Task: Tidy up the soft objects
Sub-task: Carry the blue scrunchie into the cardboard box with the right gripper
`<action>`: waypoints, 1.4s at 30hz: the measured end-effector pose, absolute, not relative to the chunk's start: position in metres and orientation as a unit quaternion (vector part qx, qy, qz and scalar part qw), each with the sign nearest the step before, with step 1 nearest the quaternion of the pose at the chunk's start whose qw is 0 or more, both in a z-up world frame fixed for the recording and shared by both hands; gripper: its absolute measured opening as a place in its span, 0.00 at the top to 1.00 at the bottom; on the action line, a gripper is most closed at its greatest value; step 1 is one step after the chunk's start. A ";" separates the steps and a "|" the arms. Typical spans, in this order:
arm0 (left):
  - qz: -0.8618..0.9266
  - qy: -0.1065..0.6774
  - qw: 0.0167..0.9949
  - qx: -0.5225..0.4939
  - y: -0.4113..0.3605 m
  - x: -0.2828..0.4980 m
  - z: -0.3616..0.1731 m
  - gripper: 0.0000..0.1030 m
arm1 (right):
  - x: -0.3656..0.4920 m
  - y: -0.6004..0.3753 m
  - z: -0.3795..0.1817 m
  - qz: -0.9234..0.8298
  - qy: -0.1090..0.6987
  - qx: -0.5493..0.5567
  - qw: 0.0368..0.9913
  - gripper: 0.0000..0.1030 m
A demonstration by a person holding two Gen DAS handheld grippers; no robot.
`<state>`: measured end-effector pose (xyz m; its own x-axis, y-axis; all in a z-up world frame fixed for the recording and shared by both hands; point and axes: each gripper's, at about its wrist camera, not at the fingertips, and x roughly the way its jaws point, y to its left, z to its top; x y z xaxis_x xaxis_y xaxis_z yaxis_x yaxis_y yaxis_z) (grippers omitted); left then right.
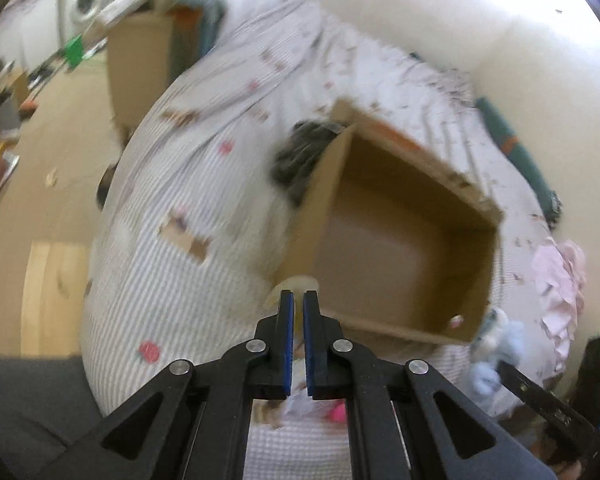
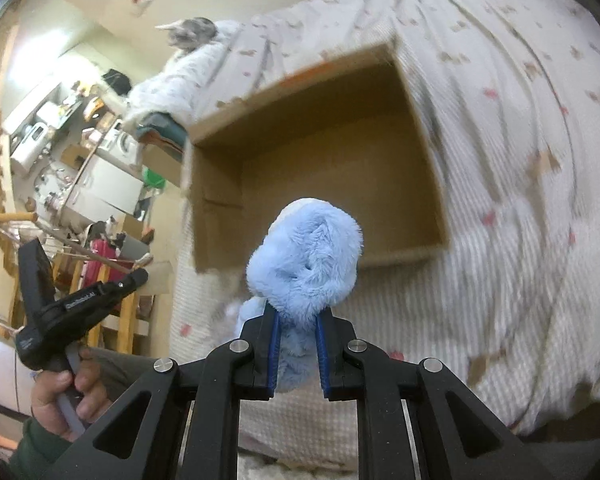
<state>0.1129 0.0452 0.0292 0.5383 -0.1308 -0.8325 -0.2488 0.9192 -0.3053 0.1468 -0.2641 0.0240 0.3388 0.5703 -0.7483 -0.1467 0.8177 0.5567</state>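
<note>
While the bed [image 1: 204, 184] fills most of both views, its cover a ribbed white-and-grey striped fabric scattered with small brown and red printed shapes, an open cardboard box [image 1: 400, 236] sits on top of it, square, plain brown inside, with nothing visible on its bare floor. Beside the box's far-left corner lies a dark grey, fuzzy bundle [image 1: 304, 152], blurred too much to tell what it is, and a pale pink ruffled cloth [image 1: 560, 280] lies on the bed at the right. Nearer the camera in the right wrist view, a light blue plush toy [image 2: 306, 256] shows as a rounded, long-piled, fluffy lump with a dimple in its middle; it is held up in front of the box's near wall. Around its lower part the right gripper [image 2: 298, 340] is clamped, blue pads pressing into the fur on both sides with only a narrow gap between them. Over the box's near-left corner the left gripper [image 1: 299, 320] has its blue-lined jaws drawn almost together, and something pale shows in the slit between them, though whether it is pinched cannot be told
</note>
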 end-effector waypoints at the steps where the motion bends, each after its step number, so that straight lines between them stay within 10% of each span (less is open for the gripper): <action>1: 0.024 0.473 0.860 -0.192 0.039 0.117 0.038 0.96 | 0.152 -0.261 0.029 0.229 0.524 0.195 0.797 0.83; 42: -0.058 0.509 0.858 -0.018 -0.055 0.207 -0.040 0.95 | 0.238 -0.195 -0.044 0.175 0.547 0.040 0.817 0.82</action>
